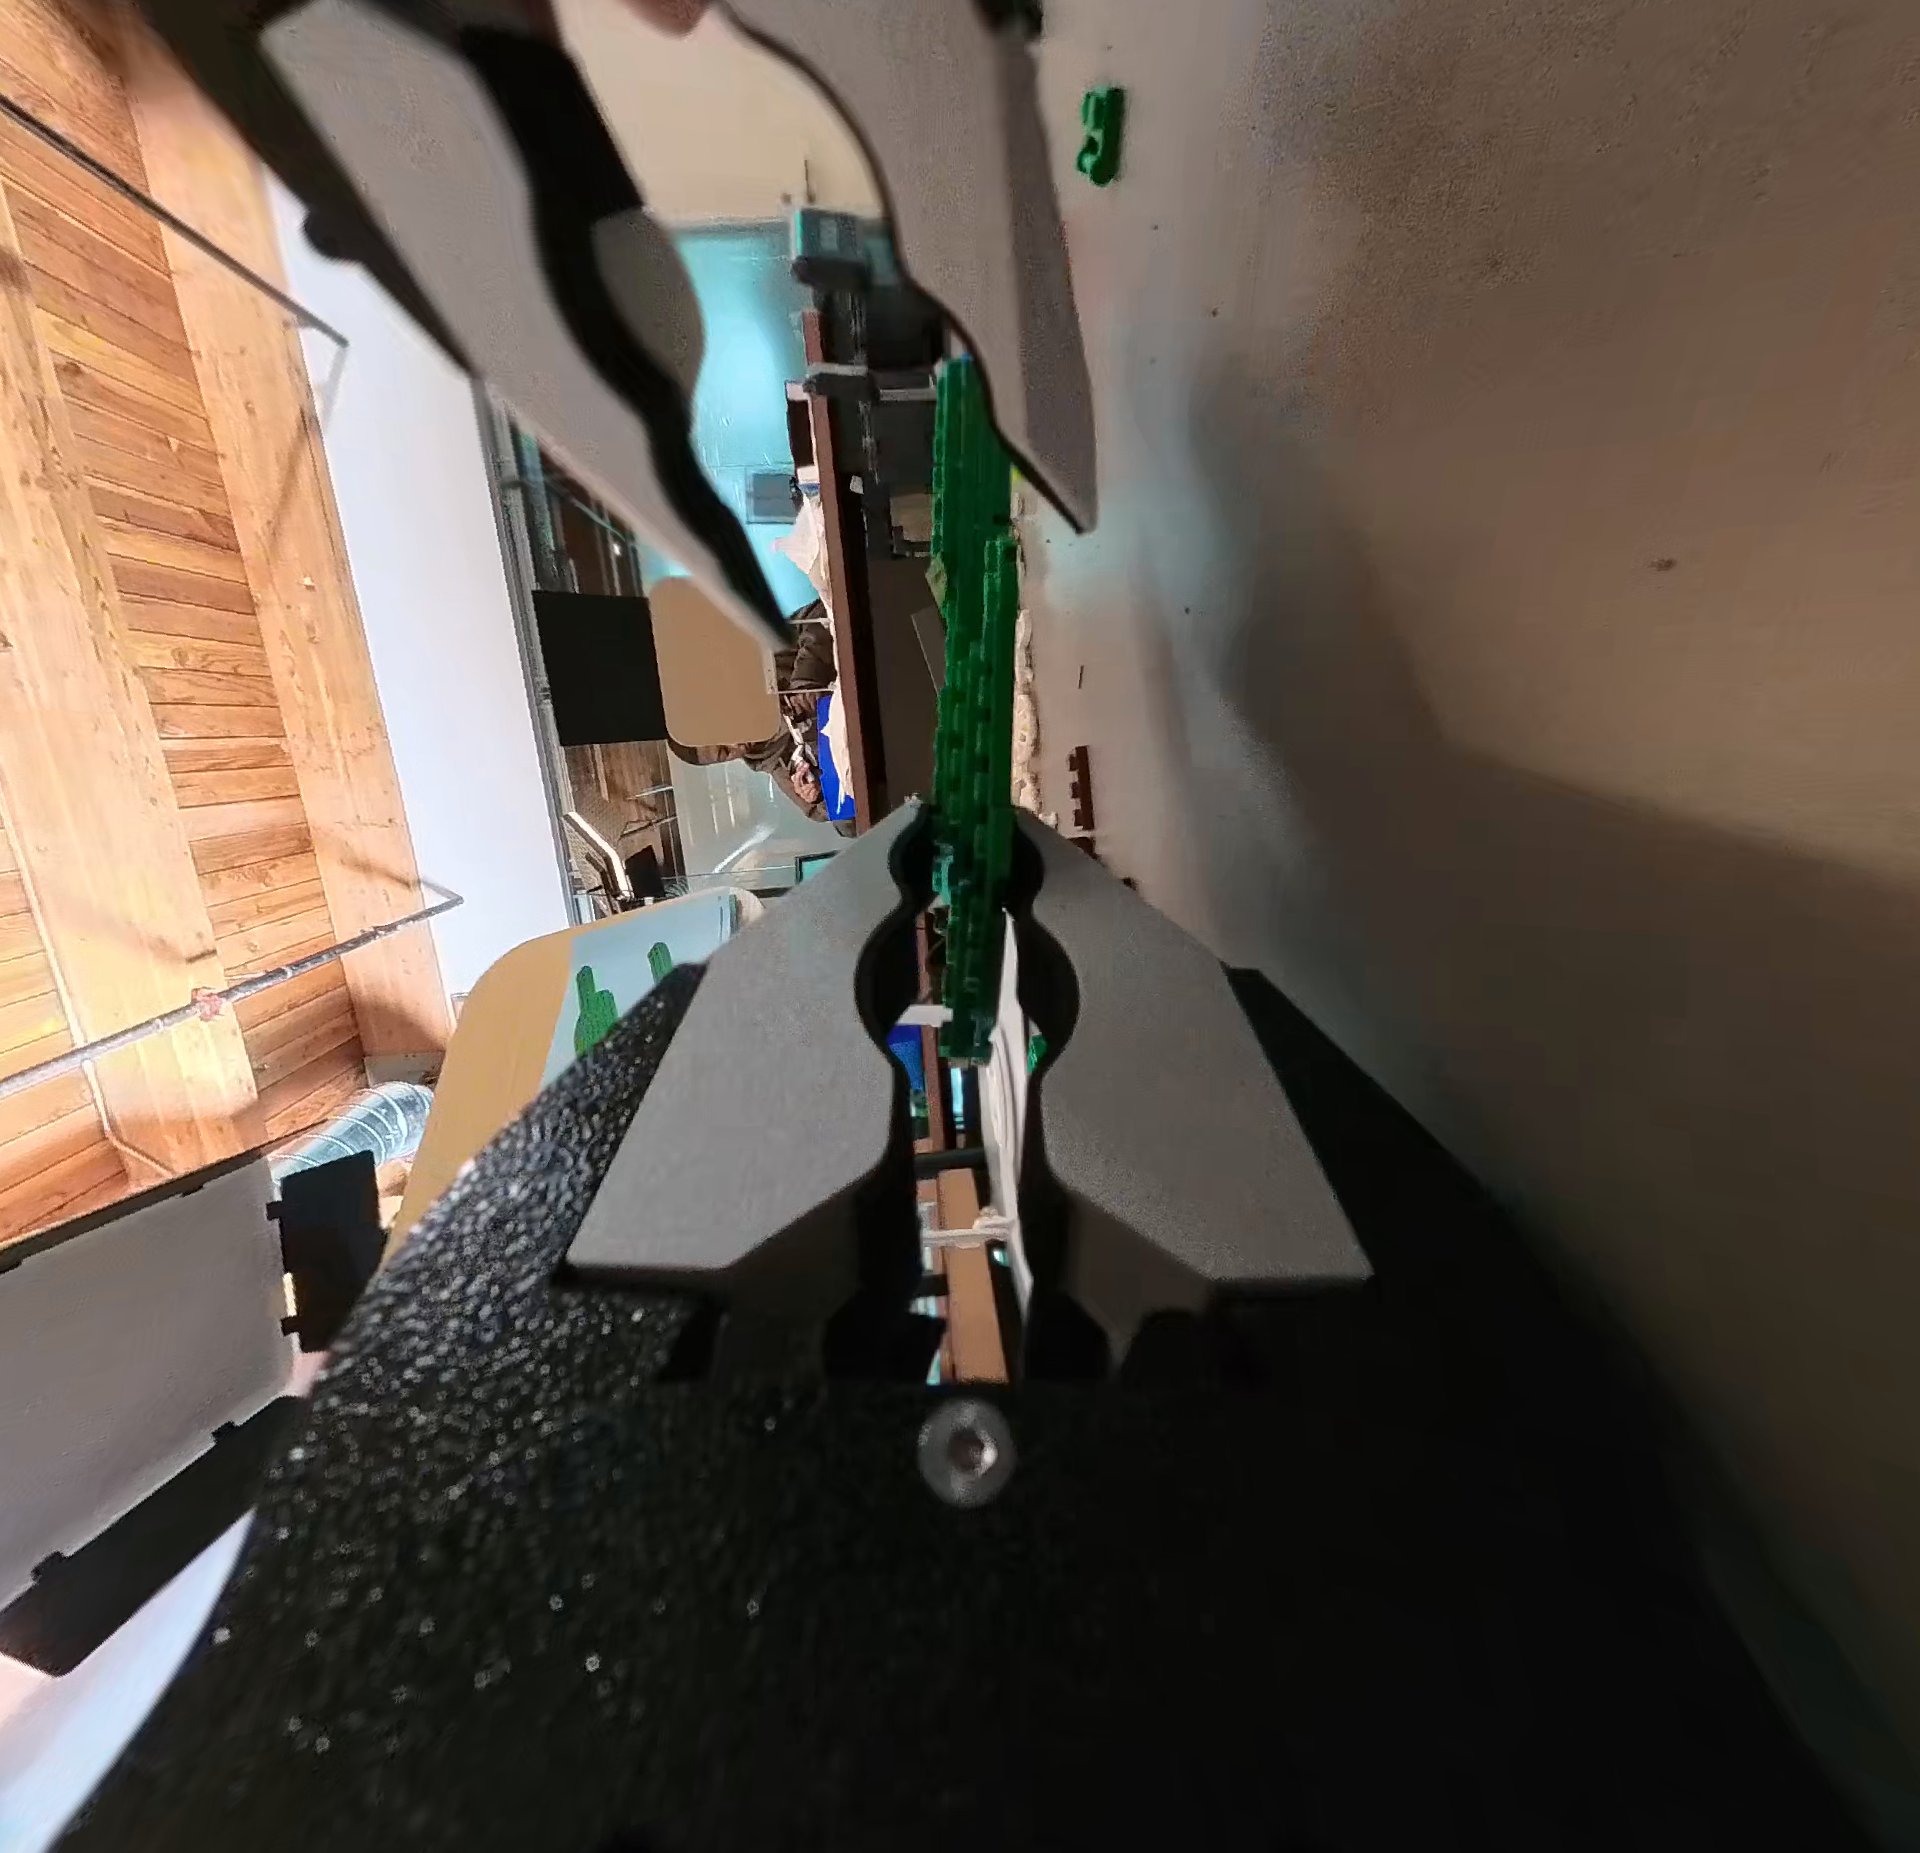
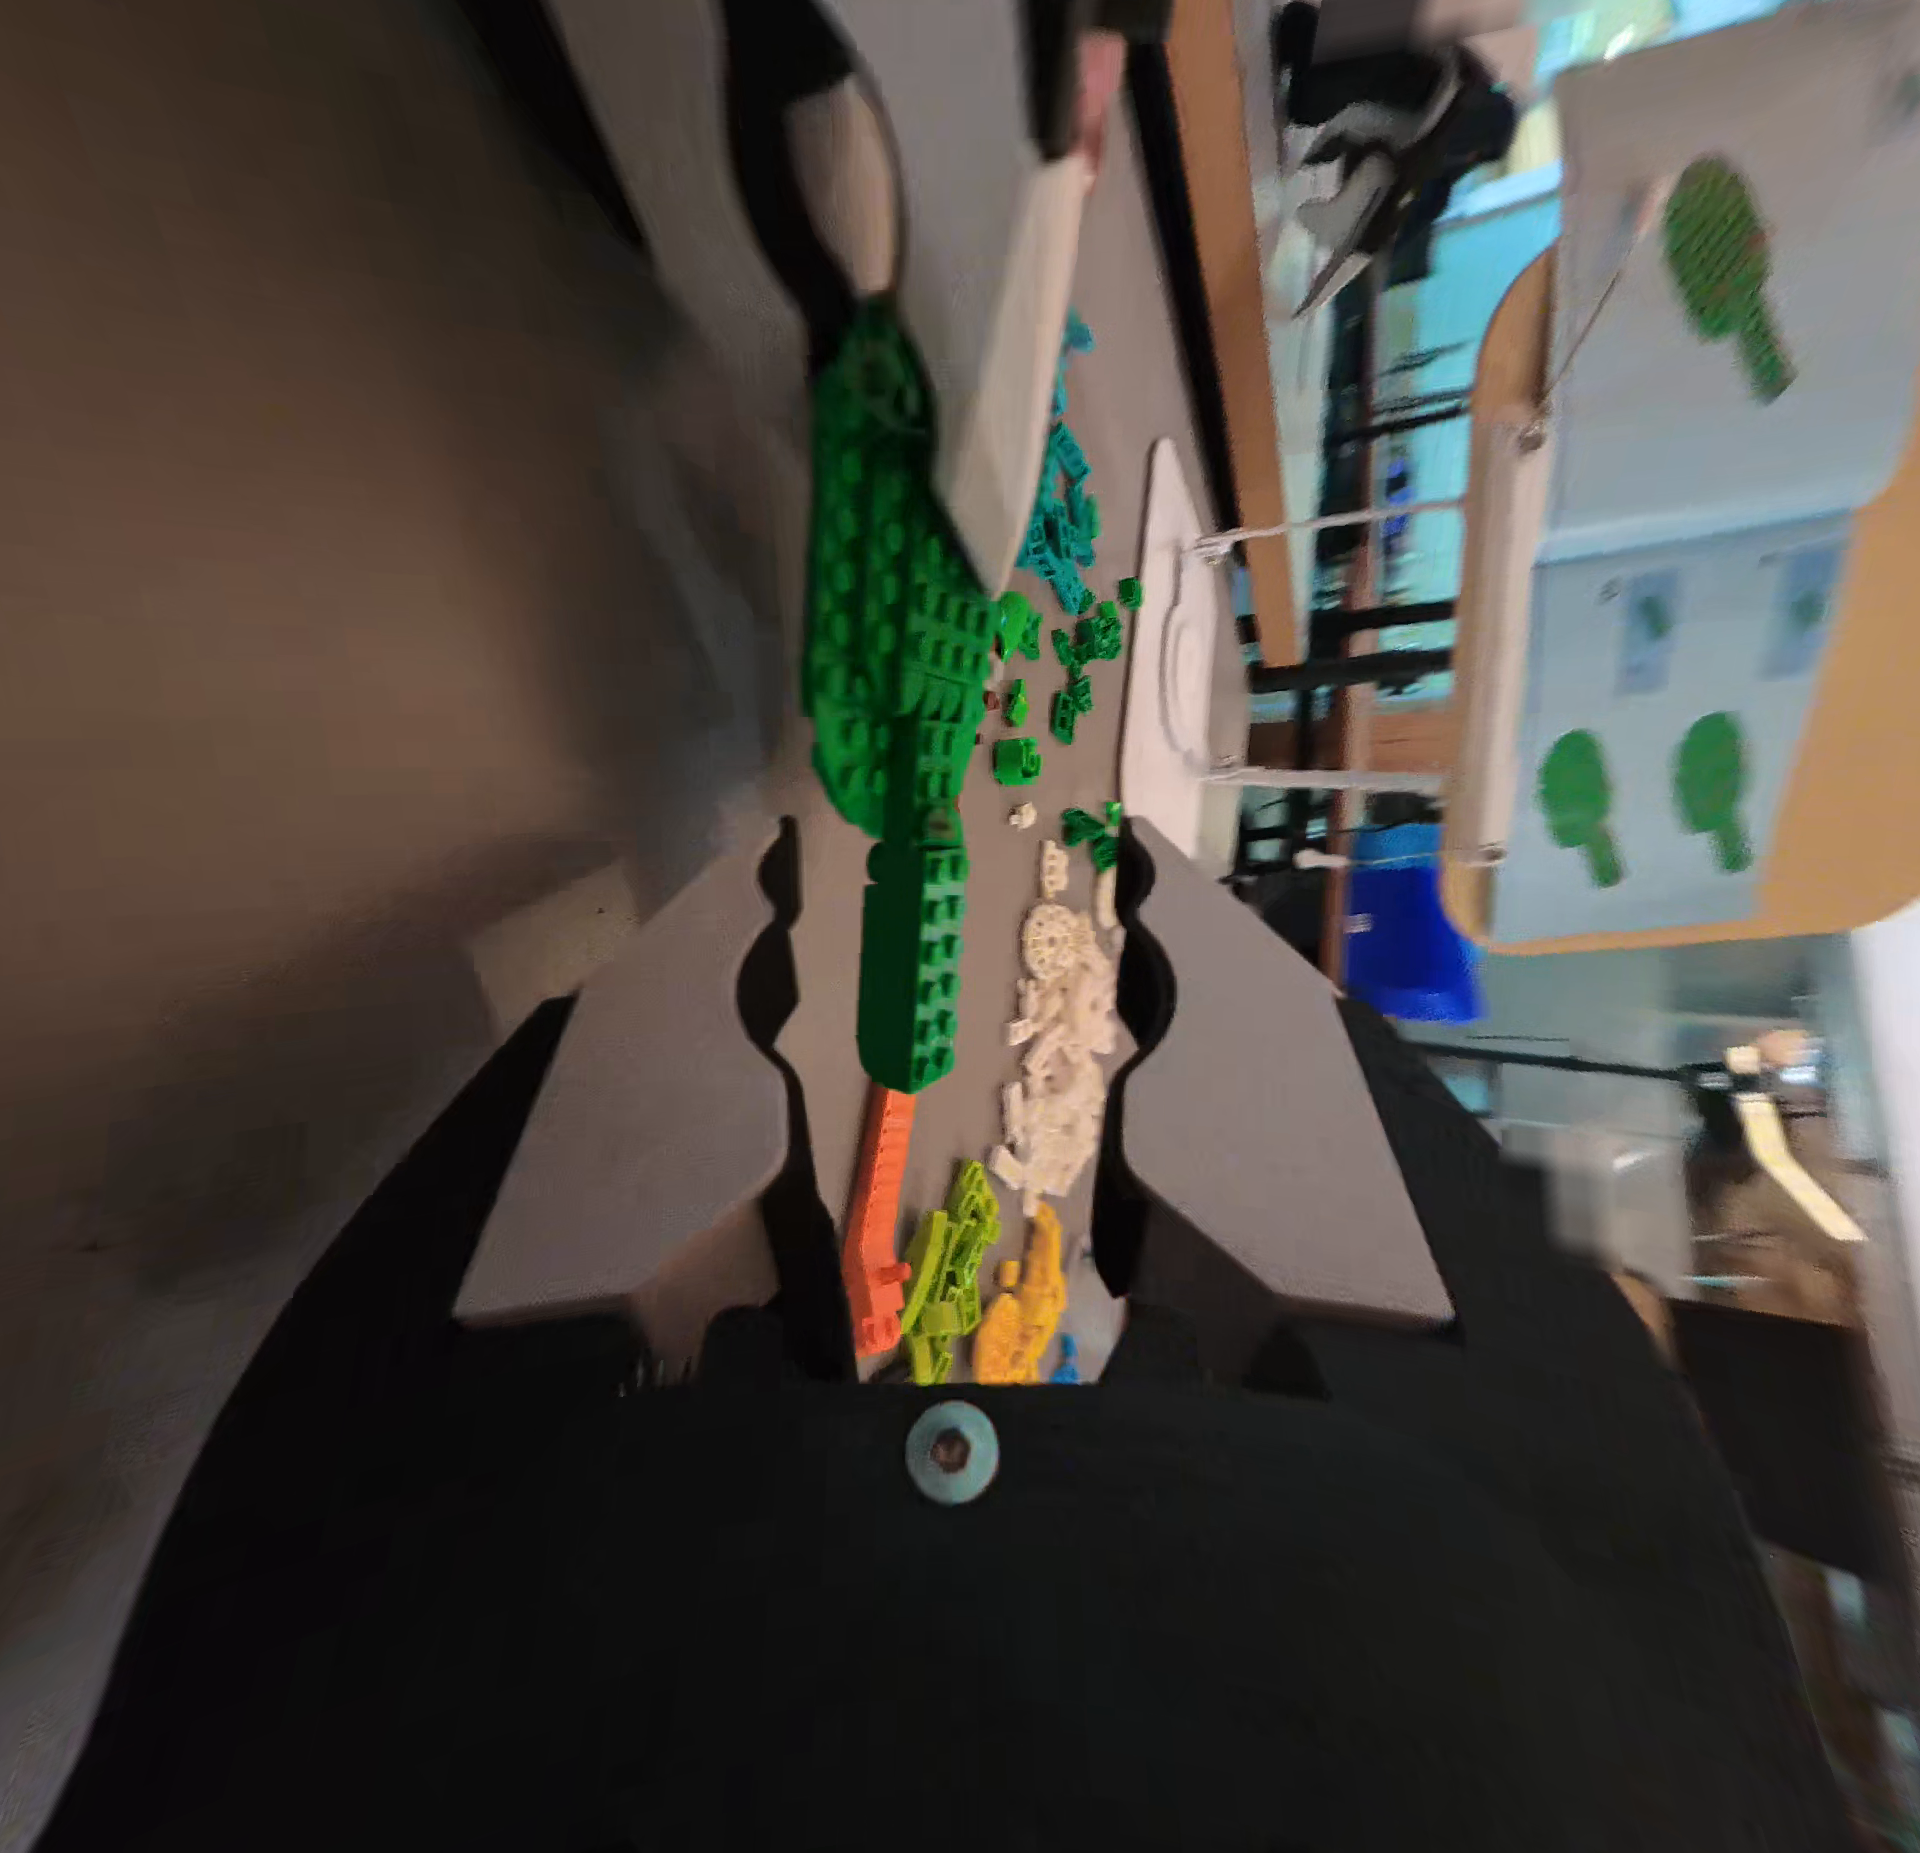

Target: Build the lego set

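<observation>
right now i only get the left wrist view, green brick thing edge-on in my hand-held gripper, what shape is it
Observer: In the right wrist view the green brick build is a broad rounded leaf shape narrowing to a straight stem.
Operator: is the right one gripping it too
Observer: No. The right hand-held gripper stands open, the stem between its fingers, touching neither.
Operator: anything near the stem i cant see
Observer: An orange strip lies past the stem's end, with lime pieces and yellow pieces beside it.
Operator: and the white bits
Observer: A heap of white pieces lies beside the stem, by the right finger.
</observation>
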Motion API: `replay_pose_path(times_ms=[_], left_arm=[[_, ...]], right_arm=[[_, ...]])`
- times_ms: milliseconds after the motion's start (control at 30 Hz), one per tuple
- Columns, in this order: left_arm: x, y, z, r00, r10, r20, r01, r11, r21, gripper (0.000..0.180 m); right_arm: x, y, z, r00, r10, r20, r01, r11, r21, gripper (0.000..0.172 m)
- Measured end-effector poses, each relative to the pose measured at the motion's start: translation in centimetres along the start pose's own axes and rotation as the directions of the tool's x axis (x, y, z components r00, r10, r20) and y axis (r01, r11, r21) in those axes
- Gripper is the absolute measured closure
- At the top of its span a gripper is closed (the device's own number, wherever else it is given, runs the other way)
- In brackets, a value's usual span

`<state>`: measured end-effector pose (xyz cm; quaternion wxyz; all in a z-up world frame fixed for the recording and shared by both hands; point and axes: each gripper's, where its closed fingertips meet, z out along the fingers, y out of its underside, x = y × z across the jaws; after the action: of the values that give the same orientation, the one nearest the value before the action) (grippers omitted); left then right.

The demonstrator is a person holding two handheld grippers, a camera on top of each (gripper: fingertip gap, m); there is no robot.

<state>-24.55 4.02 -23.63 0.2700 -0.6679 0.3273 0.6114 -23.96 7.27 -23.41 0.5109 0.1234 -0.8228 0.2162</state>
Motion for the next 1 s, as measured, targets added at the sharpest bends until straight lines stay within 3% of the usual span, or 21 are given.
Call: replay_pose_path(times_ms=[67, 367, 533, 667, 800, 1000], left_arm=[[0.0, 0.1, 0.0, 0.999, -0.039, -0.013, 0.038, 0.999, -0.007, 0.171], [-0.1, 0.3, -0.1, 0.992, -0.124, -0.035, 0.124, 0.992, -0.013, 0.171], [-0.4, 0.1, -0.3, 0.985, -0.168, -0.040, 0.168, 0.986, 0.006, 0.171], [-0.7, -0.2, -0.6, 0.980, -0.197, -0.034, 0.198, 0.980, 0.026, 0.171], [-1.2, -0.4, -0.8, 0.979, -0.205, -0.009, 0.205, 0.978, 0.043, 0.171], [-0.9, -0.3, -0.6, 0.968, -0.247, -0.041, 0.249, 0.968, 0.041, 0.171]], right_arm=[[0.0, -0.3, -0.3, 0.993, -0.062, -0.099, 0.066, 0.997, 0.041, 0.135], [-0.2, -0.1, 0.5, 0.936, -0.280, -0.213, 0.277, 0.960, -0.048, 0.142], [0.1, -0.4, 0.4, 0.875, -0.395, -0.280, 0.389, 0.918, -0.079, 0.157], [0.4, -0.6, 0.0, 0.893, -0.339, -0.295, 0.338, 0.940, -0.055, 0.158], [0.9, -0.8, -0.4, 0.958, -0.128, -0.258, 0.141, 0.989, 0.032, 0.160], [0.9, -0.9, -0.3, 0.970, 0.017, -0.241, 0.007, 0.995, 0.102, 0.159]])
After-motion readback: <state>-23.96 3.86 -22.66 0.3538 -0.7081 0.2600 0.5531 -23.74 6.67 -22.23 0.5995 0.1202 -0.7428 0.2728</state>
